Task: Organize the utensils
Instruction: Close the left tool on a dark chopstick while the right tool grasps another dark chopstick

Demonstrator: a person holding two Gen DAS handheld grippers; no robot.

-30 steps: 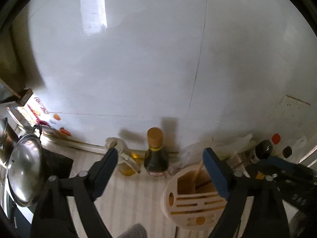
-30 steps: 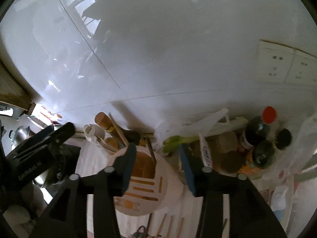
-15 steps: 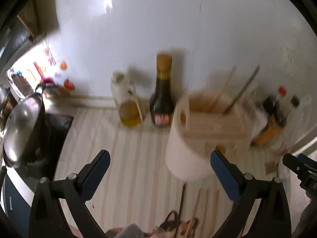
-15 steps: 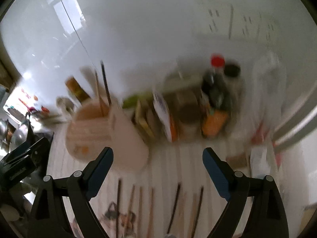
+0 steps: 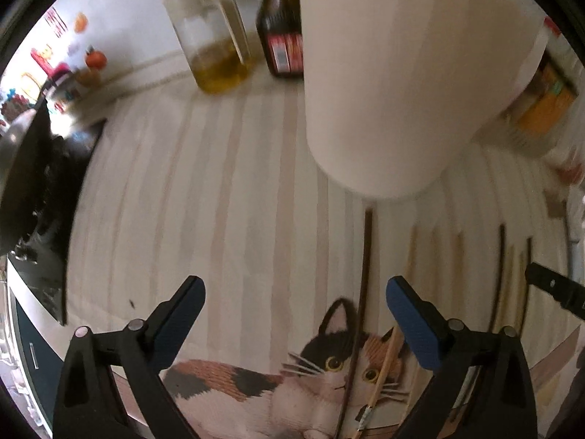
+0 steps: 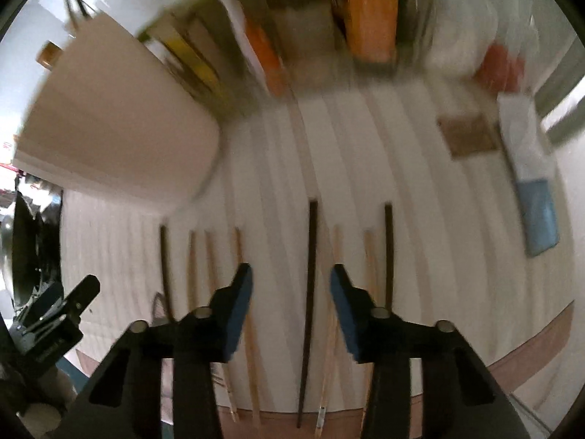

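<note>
Several chopsticks, dark and pale, lie side by side on a striped mat [image 6: 420, 219] with a cat print. My right gripper [image 6: 291, 274] points down over them. A dark chopstick [image 6: 310, 256] lies between its blue pads, which are closing and stand clear of it. My left gripper [image 5: 294, 292] hangs wide open above the cat picture, with another dark chopstick [image 5: 365, 256] lying just inside its right finger. The white utensil holder [image 5: 395, 73] stands upright right behind the row of chopsticks and is also visible as the holder [image 6: 109, 128] in the right wrist view.
An oil bottle [image 5: 215, 44] and a dark sauce bottle [image 5: 281, 36] stand at the wall left of the holder. A black stove with a pot [image 5: 33, 168] borders the mat's left. Orange packets [image 6: 369, 11], a brown card [image 6: 468, 135] and a blue packet [image 6: 537, 216] crowd the back right.
Both grippers have dropped from the holder's rim toward the mat and tipped downward. The right jaws spread wide, then narrowed around a dark chopstick. The left jaws stayed wide.
</note>
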